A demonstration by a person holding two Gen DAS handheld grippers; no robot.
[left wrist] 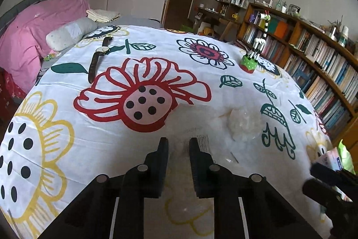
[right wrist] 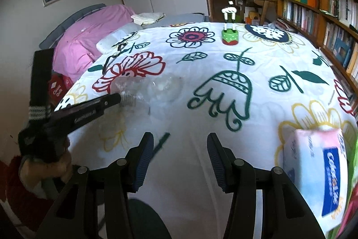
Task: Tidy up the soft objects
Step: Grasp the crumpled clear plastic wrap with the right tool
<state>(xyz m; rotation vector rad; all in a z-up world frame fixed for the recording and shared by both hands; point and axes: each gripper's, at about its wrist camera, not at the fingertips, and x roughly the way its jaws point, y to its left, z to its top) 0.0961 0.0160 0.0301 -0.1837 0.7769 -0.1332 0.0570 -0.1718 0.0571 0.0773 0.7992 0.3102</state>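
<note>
Floral cloth [left wrist: 201, 73] covers the whole table, with a bookshelf [left wrist: 313, 55] along one side and a pink-covered bed [left wrist: 33, 33] on the other. Left gripper [left wrist: 178, 146] is angled down, clenched on a clear plastic bag [left wrist: 223, 127]. Right gripper [right wrist: 180, 145] hangs released, tissue pack [right wrist: 317, 171] just beside it near the table edge.

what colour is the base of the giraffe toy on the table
The toy's base is green with white dots and a red bottom edge, clearest in the right wrist view.
</note>
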